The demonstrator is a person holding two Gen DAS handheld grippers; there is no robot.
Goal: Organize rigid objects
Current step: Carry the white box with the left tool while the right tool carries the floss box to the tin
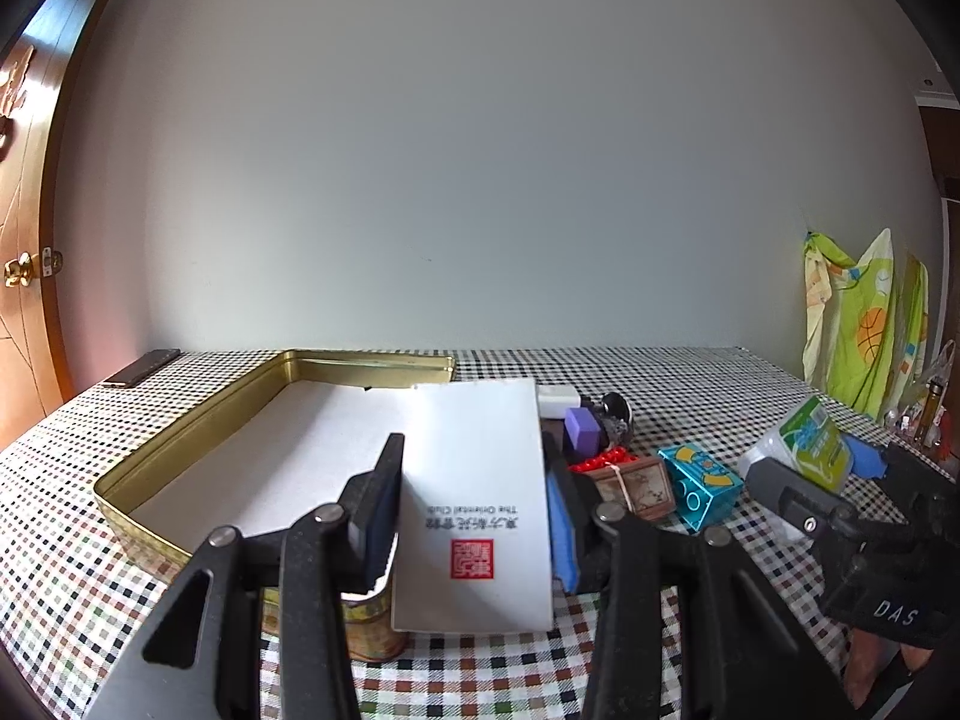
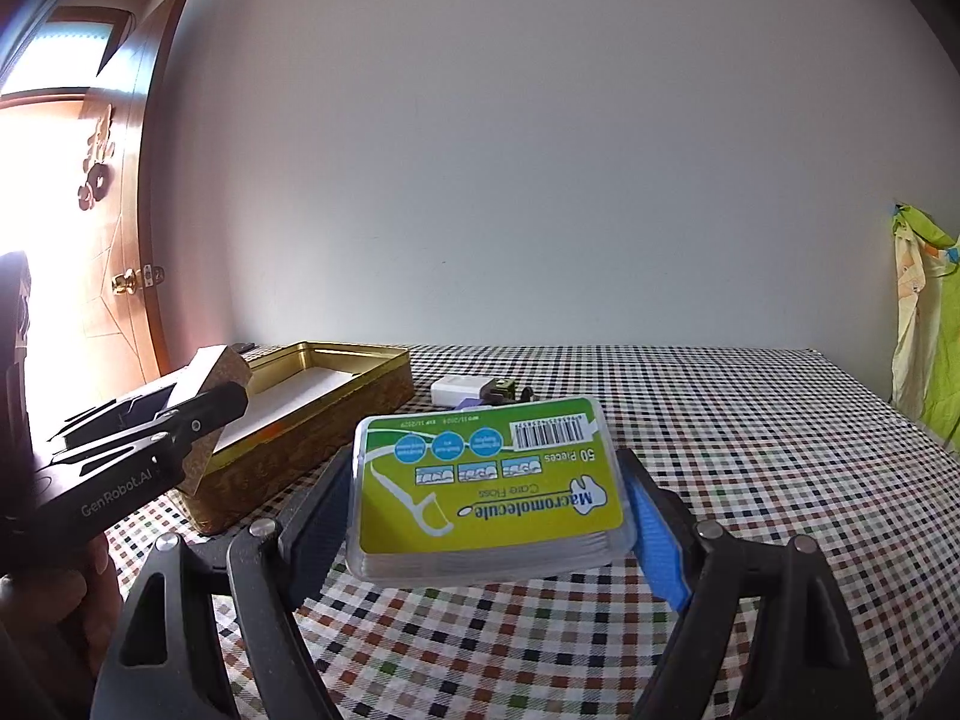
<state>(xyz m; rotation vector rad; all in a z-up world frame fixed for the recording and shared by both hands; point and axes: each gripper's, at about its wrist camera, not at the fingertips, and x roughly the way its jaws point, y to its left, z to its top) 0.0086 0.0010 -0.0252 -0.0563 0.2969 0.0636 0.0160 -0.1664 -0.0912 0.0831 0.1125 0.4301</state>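
The left claw [image 1: 474, 516] grips a flat white box with a red seal [image 1: 480, 498], raised over the near corner of the open gold metal tin [image 1: 198, 420]. The right claw [image 2: 489, 516] clasps a clear floss-pick case with a green label [image 2: 489, 483] above the checked surface [image 2: 750, 450]. Judging by this, both are mid-carry; next, each piece needs lowering flat inside the tin before letting go.

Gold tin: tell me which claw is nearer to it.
Left. The left claw, gripping the white box, sits at the gold tin's near corner. The right claw, holding the floss pack, is off to its right.
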